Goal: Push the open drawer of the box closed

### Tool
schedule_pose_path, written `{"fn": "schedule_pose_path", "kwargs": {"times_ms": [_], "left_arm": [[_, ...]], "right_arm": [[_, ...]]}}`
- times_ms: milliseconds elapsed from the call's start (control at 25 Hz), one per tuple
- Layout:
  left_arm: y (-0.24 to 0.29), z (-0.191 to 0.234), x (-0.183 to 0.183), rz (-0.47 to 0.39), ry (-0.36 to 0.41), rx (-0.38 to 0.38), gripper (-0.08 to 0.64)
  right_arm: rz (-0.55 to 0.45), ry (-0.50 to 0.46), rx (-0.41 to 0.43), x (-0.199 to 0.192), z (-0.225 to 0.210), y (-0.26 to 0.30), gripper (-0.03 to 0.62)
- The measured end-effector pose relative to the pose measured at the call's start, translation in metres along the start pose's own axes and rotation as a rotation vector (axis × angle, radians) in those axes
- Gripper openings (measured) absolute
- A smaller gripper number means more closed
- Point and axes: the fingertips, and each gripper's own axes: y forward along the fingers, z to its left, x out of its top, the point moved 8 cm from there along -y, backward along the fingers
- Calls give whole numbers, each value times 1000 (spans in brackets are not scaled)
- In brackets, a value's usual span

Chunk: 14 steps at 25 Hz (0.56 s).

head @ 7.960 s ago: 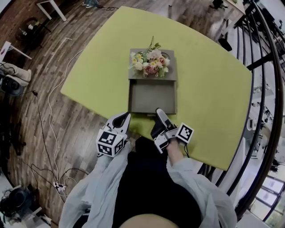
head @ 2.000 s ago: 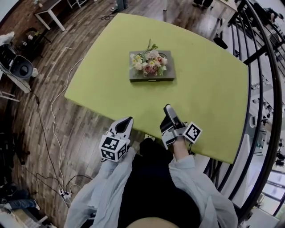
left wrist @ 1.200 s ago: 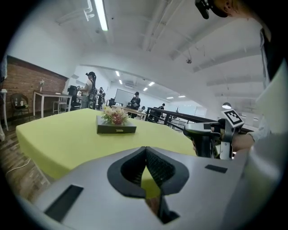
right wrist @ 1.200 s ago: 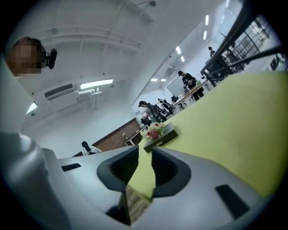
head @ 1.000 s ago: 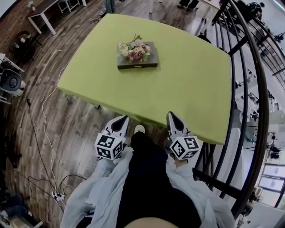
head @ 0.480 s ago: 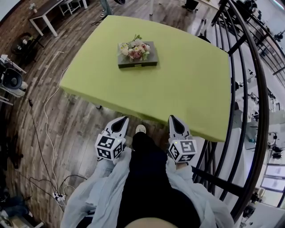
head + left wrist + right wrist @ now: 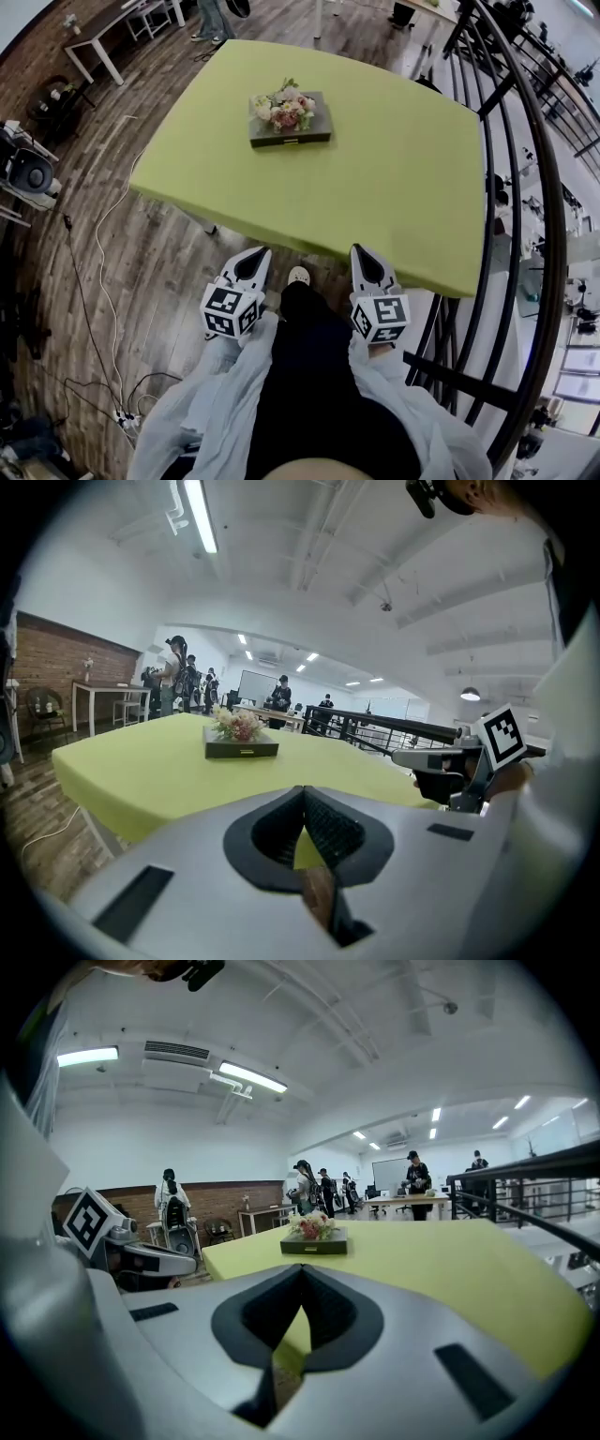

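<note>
The grey box [image 7: 290, 132] carries a bunch of flowers [image 7: 284, 106] and stands on the far half of the green table [image 7: 394, 178]; its drawer front sits flush with the box. Both grippers hang off the table's near edge, over the floor, close to the person's body. My left gripper [image 7: 255, 255] is shut and holds nothing. My right gripper [image 7: 361, 251] is shut and empty as well. In the left gripper view the box [image 7: 241, 748] lies far ahead of the closed tips [image 7: 303, 789]. The right gripper view shows the box [image 7: 314, 1242] well beyond its shut jaws.
A black metal railing [image 7: 525, 187] curves along the table's right side. Cables [image 7: 89, 281] trail over the wooden floor at the left. White tables [image 7: 103, 33] and several people [image 7: 178, 672] stand at the back of the room. A shoe [image 7: 298, 276] shows between the grippers.
The drawer, open eight seconds ago, is closed now. The right gripper has drawn back from over the table to beside the body, level with the left one.
</note>
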Motion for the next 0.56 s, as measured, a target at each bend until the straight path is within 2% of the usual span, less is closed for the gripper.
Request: {"fn": "schedule_pose_path", "kwargs": {"times_ms": [560], "left_arm": [[-6, 2, -1, 1, 9, 7, 15]], "right_arm": [[15, 35, 25, -5, 6, 3, 6]]}}
